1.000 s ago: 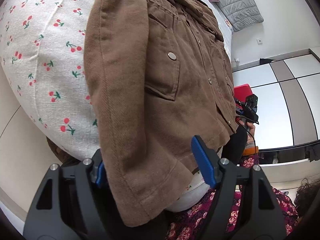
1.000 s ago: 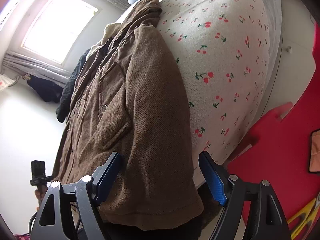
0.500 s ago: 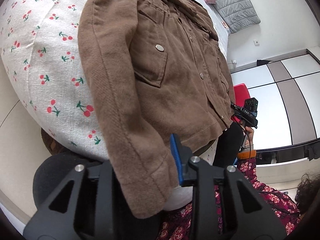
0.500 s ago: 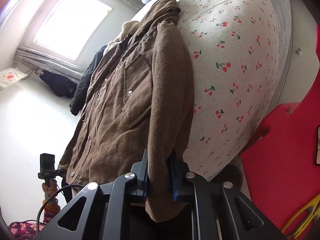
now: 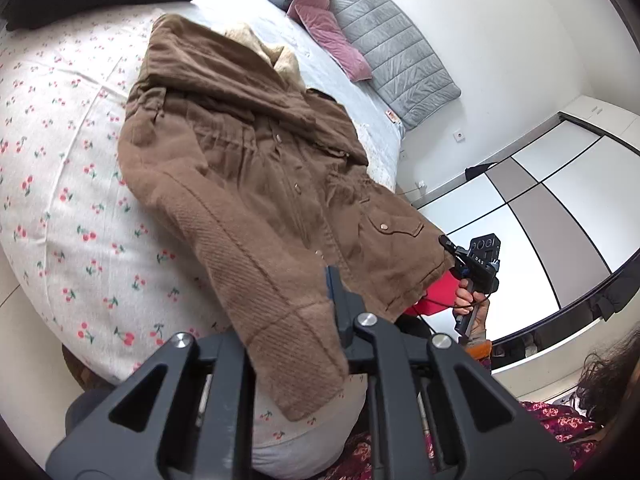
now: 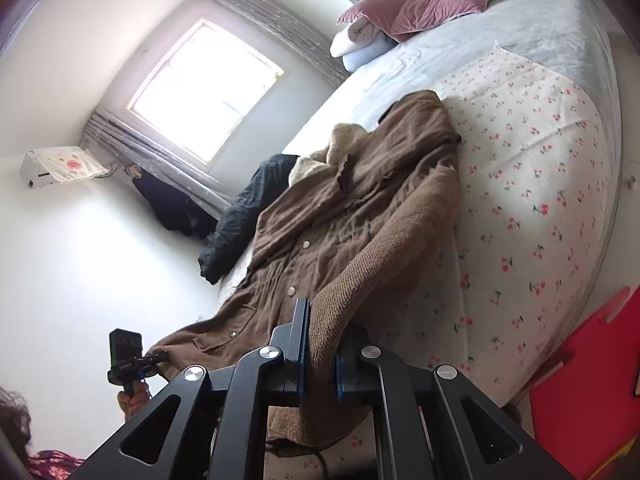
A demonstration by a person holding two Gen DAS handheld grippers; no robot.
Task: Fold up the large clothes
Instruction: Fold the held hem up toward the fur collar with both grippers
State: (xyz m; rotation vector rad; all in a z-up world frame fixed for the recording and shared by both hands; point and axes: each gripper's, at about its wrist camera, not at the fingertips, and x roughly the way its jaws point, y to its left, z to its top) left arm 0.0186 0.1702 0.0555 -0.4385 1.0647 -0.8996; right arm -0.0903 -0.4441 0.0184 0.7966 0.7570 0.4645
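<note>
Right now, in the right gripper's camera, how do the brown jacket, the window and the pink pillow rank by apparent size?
1. brown jacket, though nearness inflates it
2. window
3. pink pillow

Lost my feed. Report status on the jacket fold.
Left gripper and right gripper each shut on a cuff of the brown jacket. Both just closed. Jacket on cherry-print sheet; nothing in the way.

Both grippers are matte black frames with triangular cut-outs, silver round screws and blue pads on the fingers [image 6: 301, 320]; the person's clothing [image 5: 560, 420], at five o'clock, is dark magenta with a floral print
</note>
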